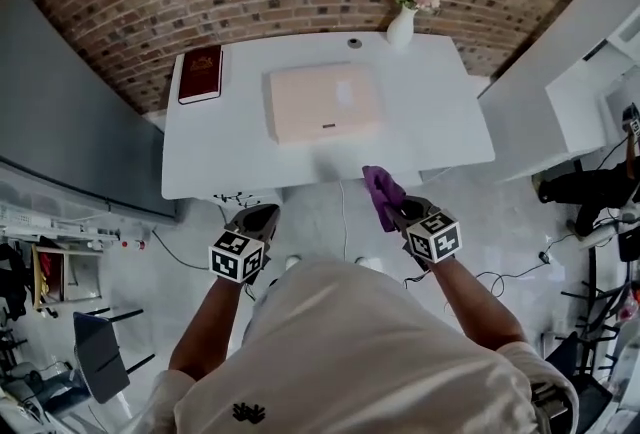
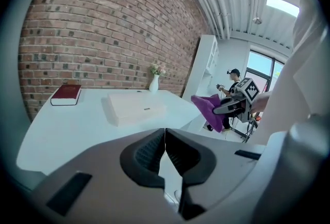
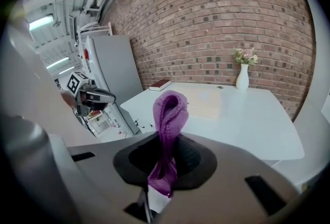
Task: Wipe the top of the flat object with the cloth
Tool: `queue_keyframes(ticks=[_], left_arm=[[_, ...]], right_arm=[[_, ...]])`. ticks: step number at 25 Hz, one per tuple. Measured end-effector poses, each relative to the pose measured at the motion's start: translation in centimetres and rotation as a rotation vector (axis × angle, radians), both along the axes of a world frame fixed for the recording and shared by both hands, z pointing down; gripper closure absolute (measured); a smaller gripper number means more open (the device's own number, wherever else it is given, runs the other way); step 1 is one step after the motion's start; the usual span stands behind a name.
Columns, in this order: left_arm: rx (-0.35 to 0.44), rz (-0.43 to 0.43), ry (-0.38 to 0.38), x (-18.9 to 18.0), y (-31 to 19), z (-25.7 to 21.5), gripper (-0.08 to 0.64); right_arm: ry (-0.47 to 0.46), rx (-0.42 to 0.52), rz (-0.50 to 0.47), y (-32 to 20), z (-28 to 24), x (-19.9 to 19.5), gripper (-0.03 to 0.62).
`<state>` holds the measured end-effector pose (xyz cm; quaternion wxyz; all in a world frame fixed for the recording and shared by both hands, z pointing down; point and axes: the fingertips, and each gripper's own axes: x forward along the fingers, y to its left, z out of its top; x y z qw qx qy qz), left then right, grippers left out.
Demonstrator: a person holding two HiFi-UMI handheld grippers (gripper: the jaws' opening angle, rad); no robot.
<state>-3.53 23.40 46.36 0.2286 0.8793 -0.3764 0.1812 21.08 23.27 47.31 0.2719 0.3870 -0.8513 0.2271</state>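
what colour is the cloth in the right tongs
Purple; the cloth shows best in the right gripper view.

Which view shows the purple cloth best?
The right gripper view: the cloth stands large and folded, pinched in the right gripper. The head view shows it small; the left gripper view, sideways and distant.

Flat object (image 1: 323, 102) mid-table (image 1: 220, 157), book (image 1: 200, 74) at its left, vase (image 1: 402, 24) behind its right corner
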Motion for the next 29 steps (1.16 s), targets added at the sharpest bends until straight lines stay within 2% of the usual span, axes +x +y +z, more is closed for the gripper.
queue_keyframes(ticks=[5,10,15,22,29], left_arm=[[0.015,0.018,0.042,8.1,0.3,-1.2,0.535],[-0.006,0.017,0.024,13.3,1.3,-1.1,0.535],[-0.021,-0.006,-0.020,16.8,2.5,-0.5,0.535],[-0.033,-0.025,-0.052,21.7,4.4,-0.9,0.535],[-0.071,-0.058,-0.100,24.3,5.6,0.1,0.535]], right_arm=[[-0.016,0.016,-0.044,1.7,-1.3,4.3,0.517],[-0.013,0.012,-0.091,2.6,-0.1,8.4,0.517],[-0.026,0.011,-0.142,4.1,0.6,11.5,0.517],[-0.084,-0.011,-0.165,4.8,1.8,15.5,0.517],[-0.146,-0.024,-0.162,3.8,3.2,18.2,0.517]])
